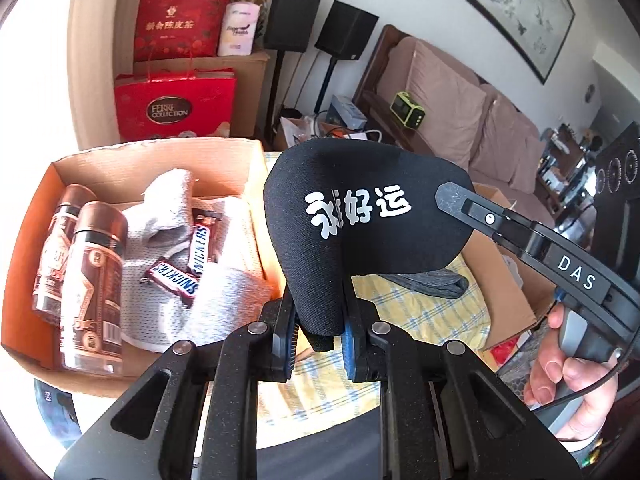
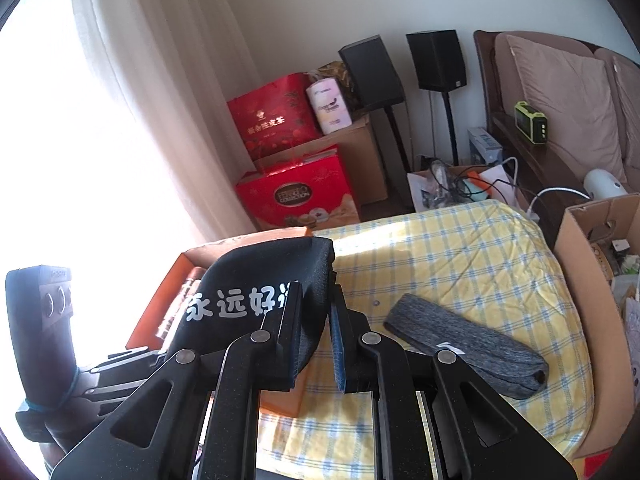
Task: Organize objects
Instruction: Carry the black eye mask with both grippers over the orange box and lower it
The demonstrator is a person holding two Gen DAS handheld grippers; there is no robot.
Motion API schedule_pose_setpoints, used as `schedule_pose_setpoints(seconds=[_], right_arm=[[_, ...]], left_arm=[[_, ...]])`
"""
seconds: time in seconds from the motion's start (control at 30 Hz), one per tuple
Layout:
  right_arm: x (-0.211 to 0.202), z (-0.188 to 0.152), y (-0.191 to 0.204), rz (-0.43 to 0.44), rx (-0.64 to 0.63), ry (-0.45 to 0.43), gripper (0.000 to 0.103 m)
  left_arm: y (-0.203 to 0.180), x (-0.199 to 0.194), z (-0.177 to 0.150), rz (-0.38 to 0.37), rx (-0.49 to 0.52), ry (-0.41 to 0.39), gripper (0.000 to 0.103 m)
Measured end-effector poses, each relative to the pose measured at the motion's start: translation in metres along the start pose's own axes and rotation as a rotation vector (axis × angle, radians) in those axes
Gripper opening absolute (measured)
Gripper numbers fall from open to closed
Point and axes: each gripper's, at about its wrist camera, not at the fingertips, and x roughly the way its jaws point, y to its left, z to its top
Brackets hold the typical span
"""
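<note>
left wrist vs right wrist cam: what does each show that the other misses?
Left wrist only: the inside of the cardboard box, with two brown bottles, Snickers bars and a grey towel; also the hand on the right gripper's handle.

Right wrist only: the whole grey pouch lying on the checked cloth, and the curtain.

Both: the black cloth with white characters pinched by the left gripper and the right gripper, the red gift bags and black speakers.
</note>
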Motion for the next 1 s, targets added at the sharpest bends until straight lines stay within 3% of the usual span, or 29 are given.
schedule_pose_setpoints(seconds=[0.3, 0.6, 0.67, 0.8, 0.9, 1.0], right_arm=[[0.066, 0.005, 0.044, 0.097, -0.056, 0.101, 0.012], [0.132, 0.002, 0.069, 0.056, -0.179, 0.204, 0.012], [0.147, 0.000, 0.069, 0.042, -0.192, 0.226, 0.013], [0.165, 0.000, 0.069, -0.009, -0.233, 0.237, 0.013], [0.169, 0.000, 0.066, -0.052, -0.251, 0.231, 0.022], [0.166, 0.003, 0.064, -0.048, -0.258, 0.203, 0.039]], left_arm=[[0.067, -0.009, -0.003, 0.072, -0.104, -0.001, 0.017], [0.095, 0.014, -0.022, 0.117, -0.158, 0.043, 0.017], [0.097, 0.020, -0.026, 0.116, -0.165, 0.062, 0.020], [0.101, 0.027, -0.034, 0.114, -0.188, 0.099, 0.037], [0.106, 0.027, -0.036, 0.095, -0.218, 0.102, 0.043], [0.107, 0.022, -0.037, 0.094, -0.221, 0.093, 0.043]])
